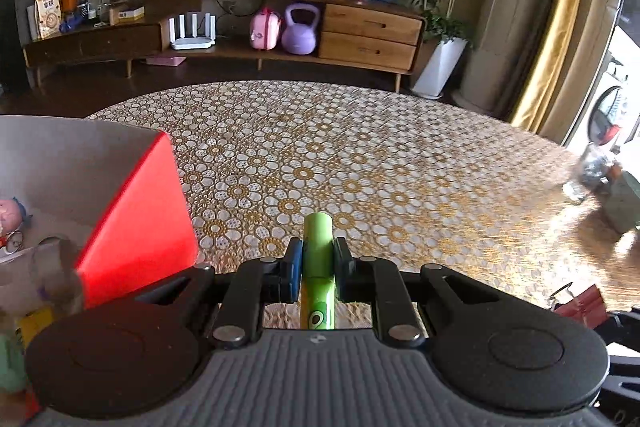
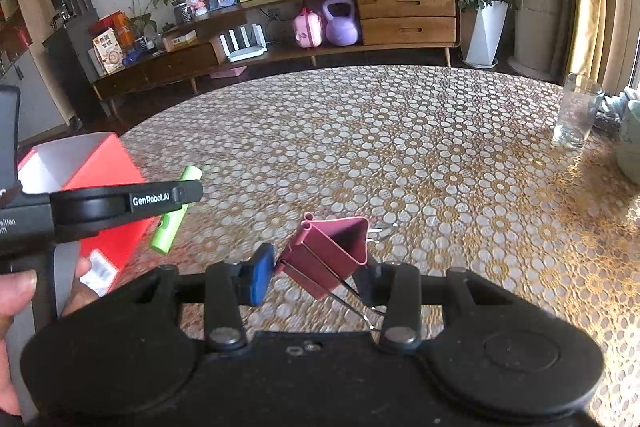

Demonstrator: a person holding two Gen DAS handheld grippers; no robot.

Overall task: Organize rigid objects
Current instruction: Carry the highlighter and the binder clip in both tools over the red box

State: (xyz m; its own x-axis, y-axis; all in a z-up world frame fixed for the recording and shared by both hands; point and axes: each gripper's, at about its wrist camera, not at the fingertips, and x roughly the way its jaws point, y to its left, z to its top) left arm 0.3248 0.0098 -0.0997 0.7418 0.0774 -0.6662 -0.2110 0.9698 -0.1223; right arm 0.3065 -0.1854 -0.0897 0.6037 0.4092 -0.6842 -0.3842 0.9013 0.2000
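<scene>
Over the flower-patterned table (image 1: 360,155), the left gripper (image 1: 317,259) clamps a green tube (image 1: 318,239) pointing far, beside the red box (image 1: 136,219), while the right gripper (image 2: 316,267) pinches a pink binder clip (image 2: 332,251), tilted, wire handles nearward.

Wide open run across the middle of the table (image 1: 360,155): flowered cloth straight ahead of both grippers, bare all the way to the far edge. On the left flank the red box (image 1: 136,223) stands tall, its open top facing up and its near corner just beside the left gripper (image 1: 317,263), so a pass that way has to go over the wall. In the right wrist view that left gripper and the hand (image 2: 16,303) holding it fill the left side, blocking a sideways sweep toward the box. Far right, a clear glass (image 2: 576,113) stands upright near the table edge, with a pale green vessel (image 2: 632,143) just beside it.
</scene>
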